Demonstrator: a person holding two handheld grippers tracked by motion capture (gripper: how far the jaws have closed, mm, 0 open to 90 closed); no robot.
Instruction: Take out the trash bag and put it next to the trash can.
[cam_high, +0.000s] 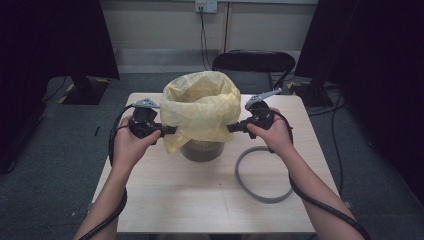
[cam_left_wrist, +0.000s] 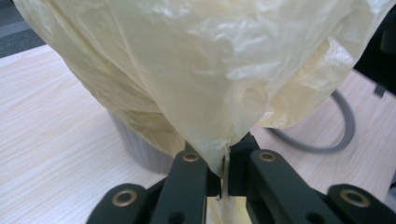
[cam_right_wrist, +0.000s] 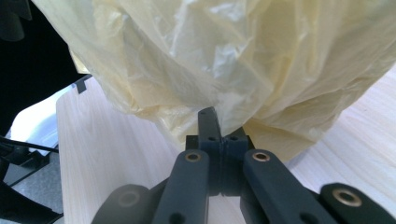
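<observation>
High view: yellow bag (cam_high: 200, 107) draped over grey bin (cam_high: 201, 150) mid-table (cam_high: 200, 200). Left gripper (cam_high: 170, 130) and right gripper (cam_high: 232, 128) pinch opposite side folds; bag lies between, both equally near.

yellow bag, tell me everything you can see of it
The yellow bag is thin, crinkled, half see-through plastic lining a grey bin at the middle of the wooden table. Its rim is folded outward and hangs over the bin's upper wall, with the mouth puffed up and open on top. The left tongs are shut on a pinch of its hem at one side, the right tongs on the opposite side.
</observation>
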